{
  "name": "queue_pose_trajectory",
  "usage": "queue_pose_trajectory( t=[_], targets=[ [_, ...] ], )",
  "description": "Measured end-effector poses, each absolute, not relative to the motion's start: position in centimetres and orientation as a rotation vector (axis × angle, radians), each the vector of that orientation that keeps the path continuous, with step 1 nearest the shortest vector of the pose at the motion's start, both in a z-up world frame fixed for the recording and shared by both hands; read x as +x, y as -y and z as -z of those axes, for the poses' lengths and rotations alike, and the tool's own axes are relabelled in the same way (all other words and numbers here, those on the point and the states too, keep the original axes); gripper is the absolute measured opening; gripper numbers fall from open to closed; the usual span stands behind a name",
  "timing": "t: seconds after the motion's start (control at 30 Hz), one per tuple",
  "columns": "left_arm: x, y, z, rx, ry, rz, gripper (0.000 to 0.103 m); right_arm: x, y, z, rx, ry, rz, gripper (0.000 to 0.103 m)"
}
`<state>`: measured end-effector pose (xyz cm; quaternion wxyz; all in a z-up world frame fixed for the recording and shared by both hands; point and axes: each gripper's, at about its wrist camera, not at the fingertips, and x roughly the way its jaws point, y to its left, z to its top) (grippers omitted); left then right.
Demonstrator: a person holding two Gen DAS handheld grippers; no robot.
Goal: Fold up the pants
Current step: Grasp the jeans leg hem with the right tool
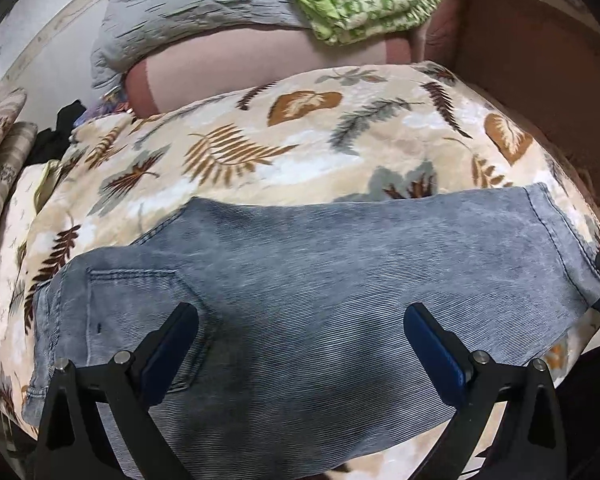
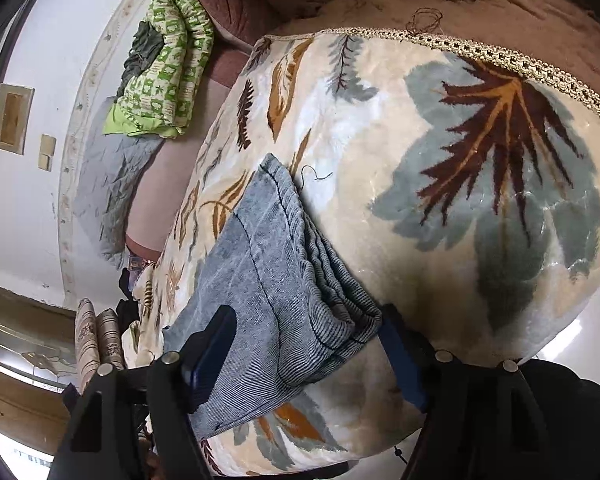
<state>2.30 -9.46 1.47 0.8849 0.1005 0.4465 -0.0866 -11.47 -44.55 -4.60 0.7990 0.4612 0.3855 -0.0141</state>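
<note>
You have one pair of folded jeans (image 1: pixel 320 280) lying on one leaf-print blanket (image 1: pixel 300 132). Beyond the blanket you can count one green patterned quilt (image 1: pixel 360 0) and one grey crinkled cover (image 1: pixel 188 20). At the blanket's left edge stand two striped rolls (image 2: pixel 98 340).

My left gripper (image 1: pixel 300 320) hangs over the folded jeans (image 1: pixel 300 280), its blue-padded fingers (image 1: pixel 172 344) spread wide with nothing pinched, the denim just lying below them. The jeans stretch flat across the leaf-print blanket (image 1: pixel 300 140), back pocket (image 1: pixel 140 320) near my left finger and the hemmed end off to the right. Beyond the blanket lie a grey pillow (image 1: pixel 188 20) and a green patterned quilt (image 1: pixel 360 0).
</note>
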Motion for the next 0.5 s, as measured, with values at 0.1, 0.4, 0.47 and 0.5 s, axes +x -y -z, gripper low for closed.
queue_pose_trajectory(
  t=[0.1, 0.4, 0.47, 0.5],
  targets=[
    [2.3, 10.8, -1.4, 0.218, -0.935, 0.187, 0.102, -11.5, 44.7, 4.7, 1.003, -0.821, 0.018, 0.077],
    [3.1, 14.7, -1.1, 0.126, -0.974, 0.245, 0.102, -11.7, 44.9, 5.0, 1.027, -0.811, -0.006, 0.079],
    [3.2, 16.3, -1.0, 0.095, -0.978, 0.281, 0.102, -11.8, 45.0, 5.1, 1.036, -0.810, -0.013, 0.079],
    [3.2, 16.8, -0.9, 0.097, -0.981, 0.295, 0.102, -11.8, 45.1, 5.1, 1.041, -0.809, -0.017, 0.079]
  ],
)
